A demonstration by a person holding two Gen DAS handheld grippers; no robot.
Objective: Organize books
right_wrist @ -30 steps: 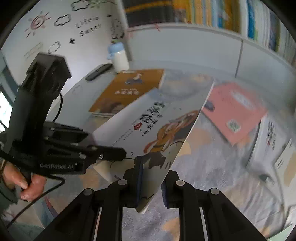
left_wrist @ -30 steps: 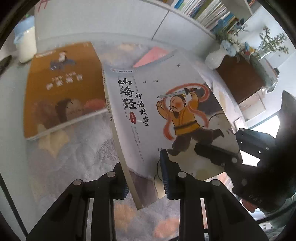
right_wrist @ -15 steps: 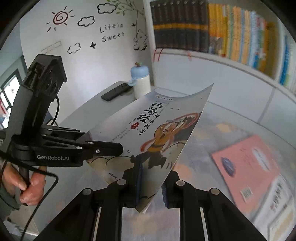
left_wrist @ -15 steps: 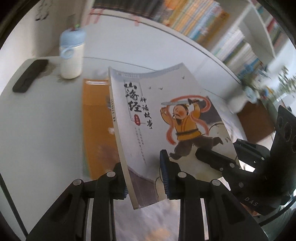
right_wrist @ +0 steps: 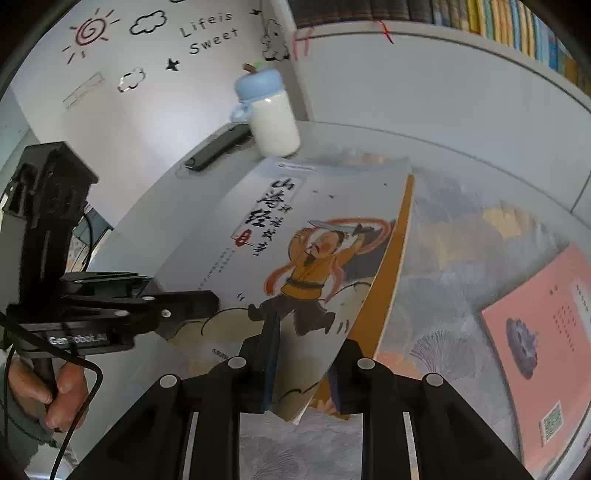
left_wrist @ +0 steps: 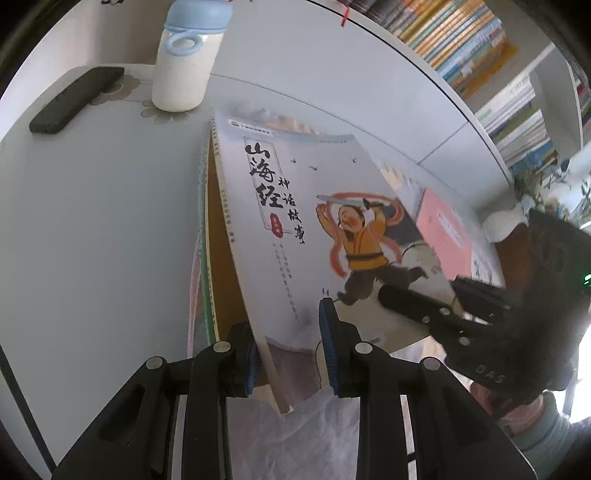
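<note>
Gripping the near left corner of the grey book (left_wrist: 303, 229), the left gripper (left_wrist: 290, 354) has its blue pads on either side of the spine edge. Further right, the right gripper (right_wrist: 304, 365) straddles the book's near right corner; its jaws have just been opening, and its right pad is hidden behind the cover, so contact is unclear. An orange book (right_wrist: 391, 273) lies mostly hidden beneath. A pink book (right_wrist: 546, 339) on the table (left_wrist: 92, 206) is cut off.

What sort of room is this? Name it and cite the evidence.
Probably a child's study or reading room at home: packed bookshelves, playful "Life is Sweet" wall decals, and illustrated storybooks on a cloth-covered table.
</note>
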